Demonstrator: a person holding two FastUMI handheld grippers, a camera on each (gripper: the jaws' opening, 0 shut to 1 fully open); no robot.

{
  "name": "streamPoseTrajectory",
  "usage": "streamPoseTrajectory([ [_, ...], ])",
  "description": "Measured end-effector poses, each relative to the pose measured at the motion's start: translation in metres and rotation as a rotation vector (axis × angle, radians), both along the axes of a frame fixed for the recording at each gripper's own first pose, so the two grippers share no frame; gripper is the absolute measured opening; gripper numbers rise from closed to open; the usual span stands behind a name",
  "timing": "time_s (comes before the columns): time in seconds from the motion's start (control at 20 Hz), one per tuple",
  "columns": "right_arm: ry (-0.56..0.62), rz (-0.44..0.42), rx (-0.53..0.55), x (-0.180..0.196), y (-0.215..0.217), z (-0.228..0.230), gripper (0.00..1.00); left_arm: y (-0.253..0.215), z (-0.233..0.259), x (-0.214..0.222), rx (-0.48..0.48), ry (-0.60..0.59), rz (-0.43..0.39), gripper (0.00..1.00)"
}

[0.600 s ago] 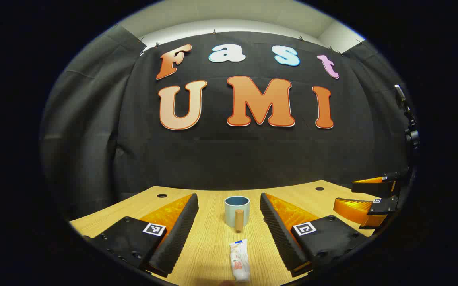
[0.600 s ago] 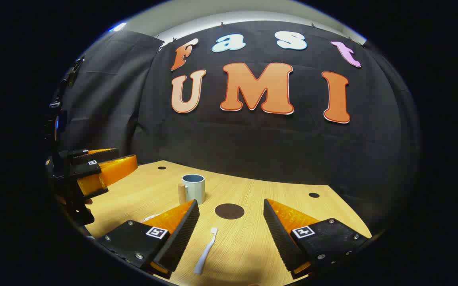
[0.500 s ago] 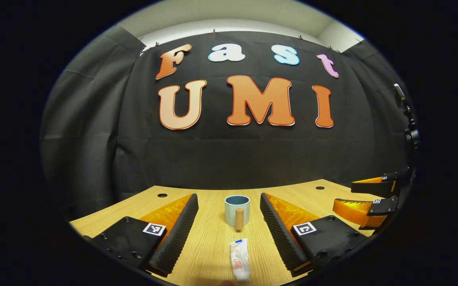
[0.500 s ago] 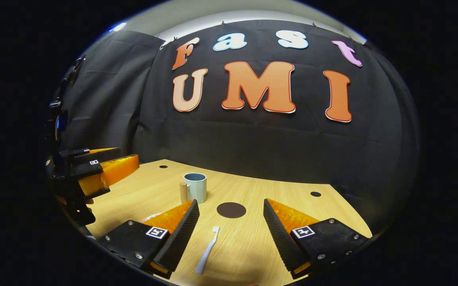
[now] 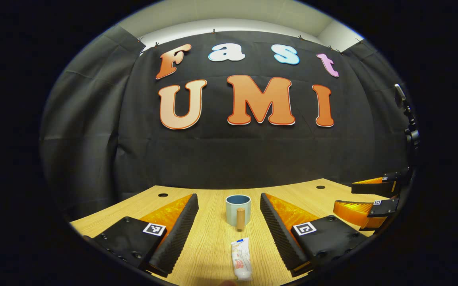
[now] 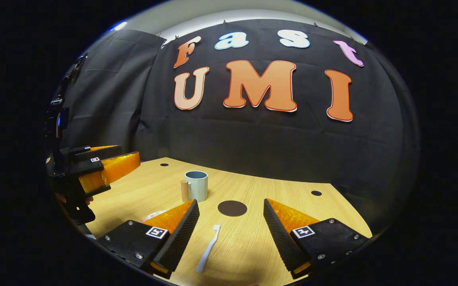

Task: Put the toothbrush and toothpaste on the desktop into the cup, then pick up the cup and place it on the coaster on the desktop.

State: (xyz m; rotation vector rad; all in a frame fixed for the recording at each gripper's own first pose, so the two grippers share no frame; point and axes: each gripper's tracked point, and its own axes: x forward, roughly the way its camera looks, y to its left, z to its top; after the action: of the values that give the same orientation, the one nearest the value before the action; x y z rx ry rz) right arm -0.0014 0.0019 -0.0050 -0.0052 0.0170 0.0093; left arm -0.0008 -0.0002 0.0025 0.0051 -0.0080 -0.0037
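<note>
- At the lower centre of the left gripper view, the toothpaste [image 5: 241, 259] lies flat on the worktop [image 5: 213, 234], between the spread fingers of the left gripper [image 5: 229, 230], which is released and empty.
- Above it in the frame stands the cup [image 5: 237, 209], upright, handle toward the camera.
- In the right gripper view, the toothbrush [image 6: 208, 249] lies between the parted fingers of the right gripper [image 6: 231, 234]; the coaster [image 6: 232, 208] sits right of the cup.
- Advice: lower each gripper squarely over its item and close across the narrow width.
</note>
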Motion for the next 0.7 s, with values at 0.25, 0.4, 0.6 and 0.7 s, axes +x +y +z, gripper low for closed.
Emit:
streamPoseTrajectory([
  [0.25,0.025,0.012,-0.005,0.0,-0.003,-0.001,0.98,-0.006,-0.001,0.006,0.035,0.018,-0.02,1.0],
  [0.4,0.044,0.008,0.0,-0.001,-0.005,-0.007,0.98,-0.007,-0.004,0.012,0.048,0.065,-0.031,1.0],
  [0.6,0.096,0.021,0.005,0.0,-0.003,-0.019,0.98,-0.011,-0.025,0.018,0.047,0.155,-0.052,1.0],
  [0.7,0.141,0.026,0.011,0.001,-0.003,-0.027,0.98,-0.011,-0.036,0.018,0.042,0.213,-0.063,1.0],
])
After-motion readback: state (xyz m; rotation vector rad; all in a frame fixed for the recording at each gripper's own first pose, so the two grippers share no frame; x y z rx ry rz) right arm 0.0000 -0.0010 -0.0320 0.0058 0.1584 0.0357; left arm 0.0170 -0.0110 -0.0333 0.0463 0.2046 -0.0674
